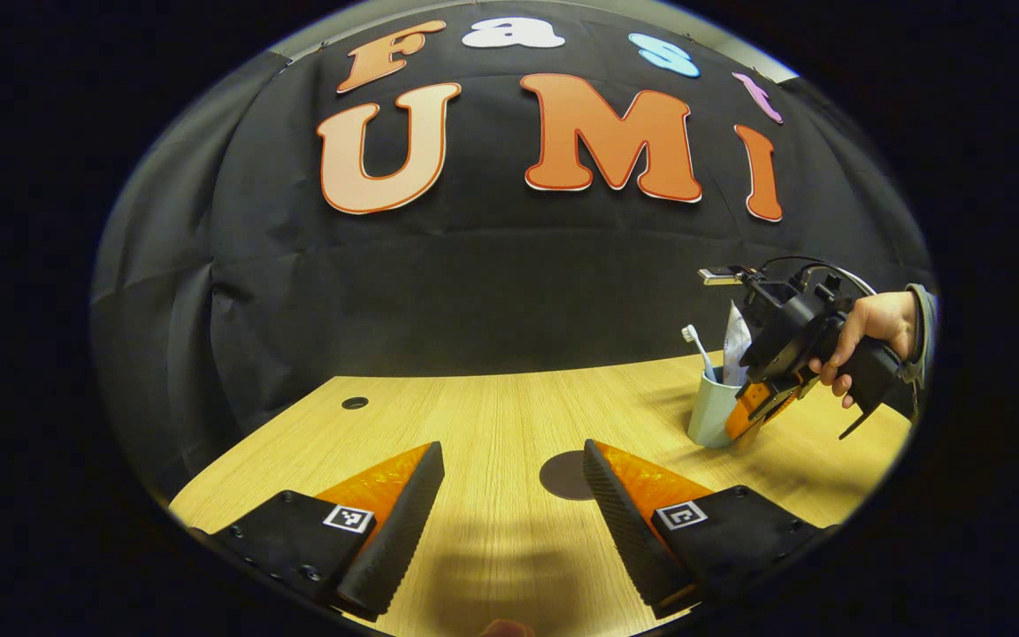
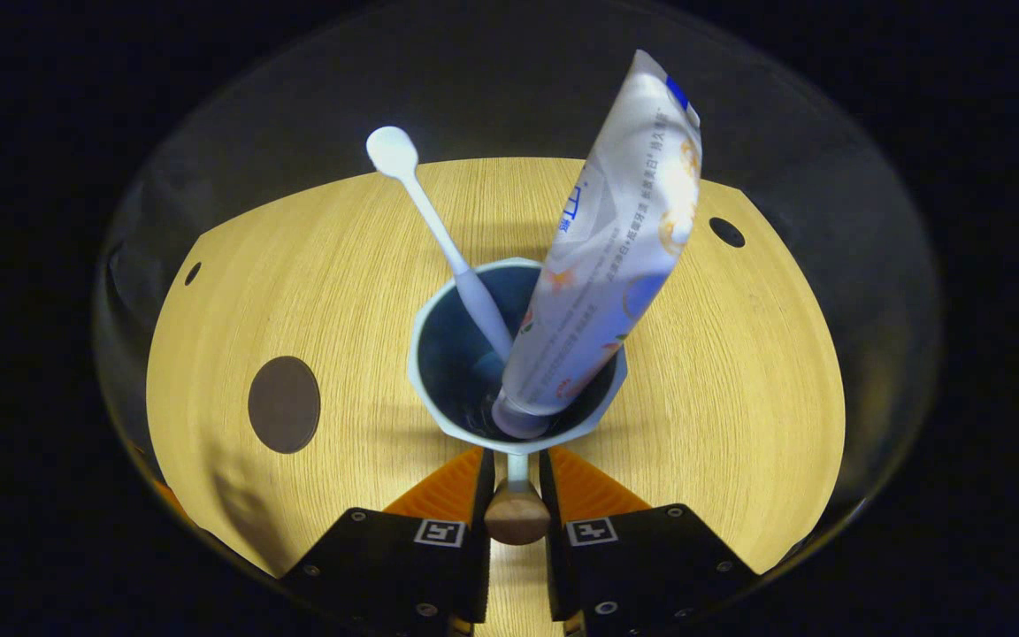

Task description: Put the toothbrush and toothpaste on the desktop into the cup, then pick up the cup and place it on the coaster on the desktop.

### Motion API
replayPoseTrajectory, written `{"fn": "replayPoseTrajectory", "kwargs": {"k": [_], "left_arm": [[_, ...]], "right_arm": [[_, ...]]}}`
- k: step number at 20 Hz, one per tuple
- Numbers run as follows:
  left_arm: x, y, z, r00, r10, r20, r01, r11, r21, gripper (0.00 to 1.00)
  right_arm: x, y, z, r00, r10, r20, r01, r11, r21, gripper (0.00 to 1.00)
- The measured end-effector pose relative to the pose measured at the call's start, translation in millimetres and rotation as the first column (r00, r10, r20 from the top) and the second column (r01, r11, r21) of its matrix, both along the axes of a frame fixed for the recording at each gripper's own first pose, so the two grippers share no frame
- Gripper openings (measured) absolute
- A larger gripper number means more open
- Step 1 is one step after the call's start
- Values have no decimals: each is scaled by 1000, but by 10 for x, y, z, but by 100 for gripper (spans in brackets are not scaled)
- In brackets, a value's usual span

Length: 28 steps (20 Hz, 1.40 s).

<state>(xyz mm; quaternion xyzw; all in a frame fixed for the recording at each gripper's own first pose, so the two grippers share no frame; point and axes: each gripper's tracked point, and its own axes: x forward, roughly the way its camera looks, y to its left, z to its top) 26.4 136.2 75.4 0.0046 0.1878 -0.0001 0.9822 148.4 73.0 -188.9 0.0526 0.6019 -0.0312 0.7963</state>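
Observation:
A pale blue-grey cup (image 2: 425,372) stands on the wooden desk (image 2: 739,372). A white toothbrush (image 2: 439,230) and a white toothpaste tube (image 2: 616,239) lean inside it. My right gripper (image 2: 514,462) is shut on the cup's handle, a pale stem ending in a brown knob (image 2: 517,518). In the left gripper view the cup (image 1: 708,411) with toothbrush (image 1: 700,349) and toothpaste (image 1: 735,345) is at the right, where a hand holds the right gripper (image 1: 762,407) against it. My left gripper (image 1: 512,451) hangs open over the desk, with the dark round coaster (image 1: 563,475) just ahead between its fingers.
The coaster (image 2: 284,404) lies to the cup's left in the right gripper view, a short way off. Small round holes (image 1: 355,402) (image 2: 727,232) mark the desk's far corners. Black cloth backs the desk's far edge.

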Motion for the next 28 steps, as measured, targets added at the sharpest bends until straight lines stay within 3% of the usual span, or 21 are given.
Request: {"fn": "replayPoseTrajectory", "kwargs": {"k": [4, 6, 7, 9, 10, 11, 12, 13, 15, 16, 17, 18, 24, 25, 27, 28], "left_arm": [[-4, 9, -13, 1000, 1, -10, -1, 1000, 13, 96], [-10, 1, 33, 1000, -2, -1, 2, 1000, 19, 100], [-14, -2, 66, 1000, -4, 5, 4, 1000, 20, 96], [-45, 41, 90, 1000, 5, 15, -5, 1000, 26, 100], [-61, 49, 102, 1000, 11, 18, -11, 1000, 29, 96], [-75, 64, 100, 1000, 13, 16, -13, 999, 30, 100], [-91, 73, 99, 1000, 13, 13, -13, 999, 29, 96], [-102, 82, 91, 1000, 14, 11, -15, 999, 30, 100], [-128, 105, 114, 1000, 19, 16, -20, 999, 32, 96], [-130, 118, 132, 1000, 21, 19, -22, 999, 33, 100], [-142, 129, 145, 1000, 22, 21, -22, 999, 35, 96], [-144, 139, 153, 999, 22, 23, -23, 999, 36, 100], [-213, 260, 153, 999, 46, 25, -47, 998, 36, 100], [-222, 283, 163, 998, 52, 28, -53, 998, 36, 96], [-238, 318, 159, 998, 58, 30, -60, 998, 35, 100], [-251, 344, 158, 997, 63, 33, -65, 997, 35, 96]], "right_arm": [[24, 2, -4, 999, 35, 20, -35, 999, -34, 25], [34, -16, 14, 998, 50, 37, -48, 997, -57, 25], [35, -18, 23, 997, 60, 42, -57, 996, -62, 25], [66, 4, 37, 996, 69, 58, -67, 997, -45, 20], [76, 2, 27, 995, 76, 69, -74, 997, -35, 25], [103, 1, 35, 993, 86, 82, -84, 996, -32, 24], [107, 6, 35, 991, 101, 93, -99, 995, -33, 24], [120, 10, 47, 988, 116, 103, -113, 993, -32, 24], [144, 16, 77, 982, 148, 120, -146, 989, -21, 24], [169, 25, 89, 978, 164, 128, -164, 986, -12, 24], [180, 30, 90, 974, 180, 135, -181, 984, -6, 24], [197, 34, 99, 971, 194, 141, -196, 981, -1, 24], [247, 135, 104, 946, 274, 173, -281, 959, 22, 24], [239, 163, 102, 943, 284, 172, -293, 955, 31, 24], [243, 155, 69, 935, 310, 172, -320, 947, 35, 24], [261, 158, 62, 930, 323, 176, -334, 942, 33, 24]]}}
